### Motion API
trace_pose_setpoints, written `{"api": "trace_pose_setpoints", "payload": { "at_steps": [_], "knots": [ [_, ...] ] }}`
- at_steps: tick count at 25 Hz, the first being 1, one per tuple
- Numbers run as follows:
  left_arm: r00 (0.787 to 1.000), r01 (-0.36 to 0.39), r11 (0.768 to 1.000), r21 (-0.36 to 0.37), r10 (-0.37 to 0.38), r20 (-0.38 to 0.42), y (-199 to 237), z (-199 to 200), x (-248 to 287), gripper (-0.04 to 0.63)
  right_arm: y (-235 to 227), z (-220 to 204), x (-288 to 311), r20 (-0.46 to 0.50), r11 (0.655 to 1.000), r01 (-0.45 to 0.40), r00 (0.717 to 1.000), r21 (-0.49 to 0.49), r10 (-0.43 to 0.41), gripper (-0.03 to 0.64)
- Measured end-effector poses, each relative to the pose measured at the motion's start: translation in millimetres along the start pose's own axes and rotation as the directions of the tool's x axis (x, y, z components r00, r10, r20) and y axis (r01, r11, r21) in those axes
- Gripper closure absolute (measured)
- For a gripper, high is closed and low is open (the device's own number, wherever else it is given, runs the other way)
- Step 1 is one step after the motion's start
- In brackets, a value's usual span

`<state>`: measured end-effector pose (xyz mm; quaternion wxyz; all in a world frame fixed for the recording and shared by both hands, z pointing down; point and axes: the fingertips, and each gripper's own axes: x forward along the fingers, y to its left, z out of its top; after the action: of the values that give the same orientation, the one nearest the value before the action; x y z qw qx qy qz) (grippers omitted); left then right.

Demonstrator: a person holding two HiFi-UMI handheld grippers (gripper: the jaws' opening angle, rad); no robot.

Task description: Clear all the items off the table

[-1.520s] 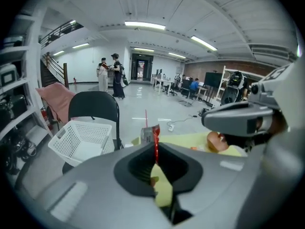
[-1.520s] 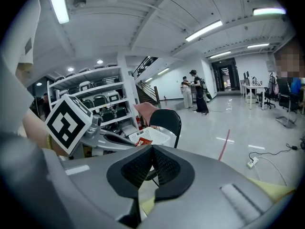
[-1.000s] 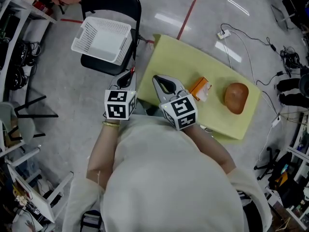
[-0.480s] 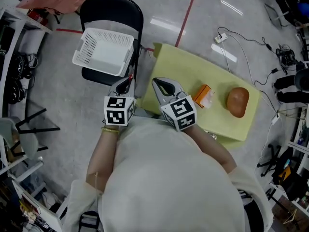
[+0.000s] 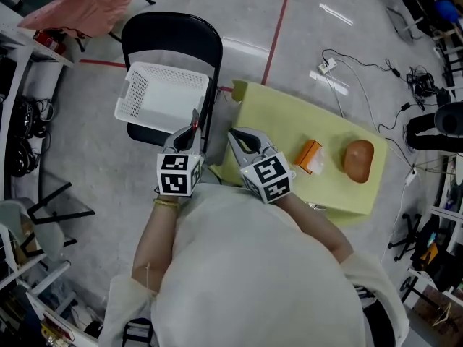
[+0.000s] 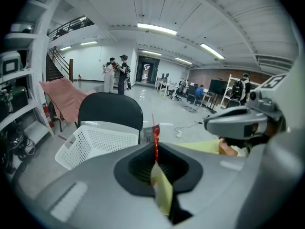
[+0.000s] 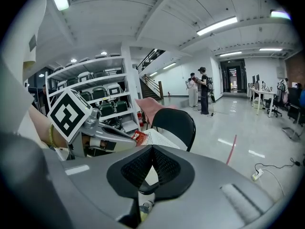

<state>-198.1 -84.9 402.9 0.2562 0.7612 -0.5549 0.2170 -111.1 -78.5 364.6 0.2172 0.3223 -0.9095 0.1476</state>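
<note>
Care was needed: the red packet pinched in the left gripper was best dropped only over the basket.

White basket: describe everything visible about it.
The white basket is a rectangular, plastic-looking tub with perforated walls and a plain floor. It sits open side up on the seat of the black folding chair, skewed to it. In the head view it lies left of the yellow table. Nothing shows inside.

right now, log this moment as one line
left tool: shut on red packet, near white basket | right tool: shut, empty | table: orange box, brown round item not yet cleared
</note>
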Motion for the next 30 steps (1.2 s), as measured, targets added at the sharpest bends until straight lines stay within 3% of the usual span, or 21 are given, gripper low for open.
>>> {"api": "trace_pose_setpoints", "payload": {
  "at_steps": [16, 30],
  "knots": [
    [0.999, 0.018, 1.000, -0.021, -0.019, -0.030, 85, 4, 14, 0.578, 11, 22, 71, -0.029, 0.998, 0.053, 0.998, 0.037, -0.052, 0.623],
    [0.992, 0.042, 0.998, -0.038, -0.047, -0.117, 148, -7, 43, 0.578, 21, 35, 139, -0.083, 0.993, 0.084, 0.994, 0.077, -0.077, 0.623]
  ]
}}
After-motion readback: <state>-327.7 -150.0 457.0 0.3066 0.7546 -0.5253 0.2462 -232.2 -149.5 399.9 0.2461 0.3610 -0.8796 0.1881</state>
